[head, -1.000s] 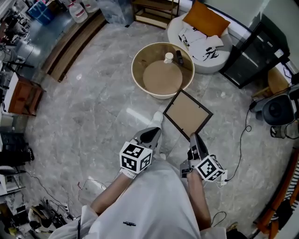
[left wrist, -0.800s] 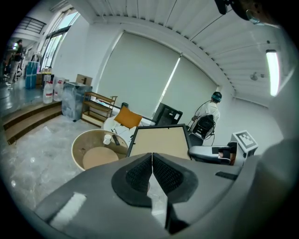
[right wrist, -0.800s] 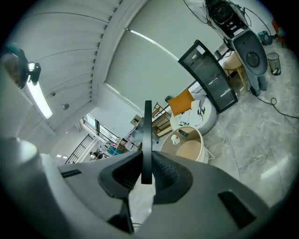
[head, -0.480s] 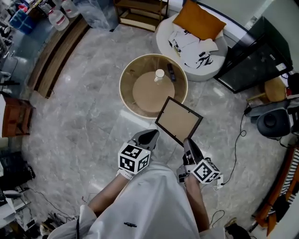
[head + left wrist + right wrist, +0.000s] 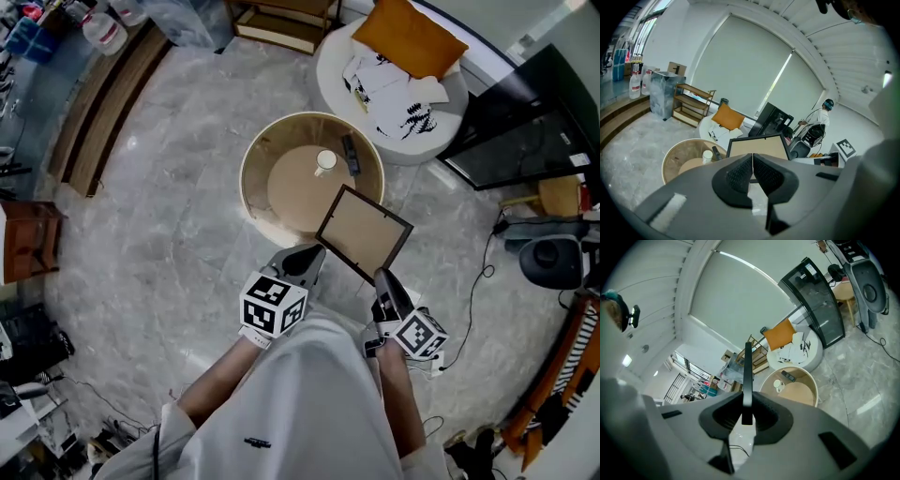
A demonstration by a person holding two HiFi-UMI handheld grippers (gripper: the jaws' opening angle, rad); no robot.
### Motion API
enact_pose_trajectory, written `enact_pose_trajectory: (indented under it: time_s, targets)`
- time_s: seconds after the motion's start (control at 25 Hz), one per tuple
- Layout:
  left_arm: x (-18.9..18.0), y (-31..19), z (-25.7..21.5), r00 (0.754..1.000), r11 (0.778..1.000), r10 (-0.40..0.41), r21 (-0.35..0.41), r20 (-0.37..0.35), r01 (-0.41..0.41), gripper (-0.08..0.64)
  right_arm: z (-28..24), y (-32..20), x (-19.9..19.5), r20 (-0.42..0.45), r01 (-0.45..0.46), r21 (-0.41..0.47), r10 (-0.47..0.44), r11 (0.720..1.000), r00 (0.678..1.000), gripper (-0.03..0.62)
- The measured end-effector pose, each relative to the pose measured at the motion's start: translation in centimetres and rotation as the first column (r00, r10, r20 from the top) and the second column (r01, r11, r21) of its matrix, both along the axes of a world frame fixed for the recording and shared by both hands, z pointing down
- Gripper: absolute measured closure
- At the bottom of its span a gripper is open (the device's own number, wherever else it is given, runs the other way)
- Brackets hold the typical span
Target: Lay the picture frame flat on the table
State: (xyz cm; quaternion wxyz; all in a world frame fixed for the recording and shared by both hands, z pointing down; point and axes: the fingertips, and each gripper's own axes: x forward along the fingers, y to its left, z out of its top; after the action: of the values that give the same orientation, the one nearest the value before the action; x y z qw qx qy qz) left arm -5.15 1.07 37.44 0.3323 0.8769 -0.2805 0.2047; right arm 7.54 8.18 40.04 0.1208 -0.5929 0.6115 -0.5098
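Black-jawed right gripper (image 5: 384, 279) clamps the lower corner of the black-rimmed, tan-backed picture frame (image 5: 364, 232) and holds it in the air, tilted. Left gripper (image 5: 312, 255) has its jaws pressed together on nothing, just beside the frame. Beyond, the frame overlaps the near rim of the round wooden table (image 5: 251, 169), which carries a white cup (image 5: 325, 161) and a dark remote (image 5: 350, 155).

Table (image 5: 247, 187): round, wooden, raised rim.
On it: white cup (image 5: 325, 161), dark remote (image 5: 350, 156), side by side.
Floor (image 5: 159, 244): grey marble, carrying the table.
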Motion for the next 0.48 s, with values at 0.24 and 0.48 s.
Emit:
enact_pose_trajectory:
  time_s: [0.24, 0.48]
  targets:
    - [0.6, -1.1, 0.6, 1.000, 0.999, -0.030, -0.021, 0.002, 0.030, 0.552, 0.9, -2.1, 0.9, 0.002, 0.048, -0.029, -0.048, 0.998, 0.999, 0.534]
    - [2.0, -1.4, -0.3, 0.997, 0.997, -0.073, -0.027, 0.008, 0.073, 0.552, 1.6, -2.5, 2.8, 0.008, 0.087, -0.060, -0.087, 0.994, 0.996, 0.534]
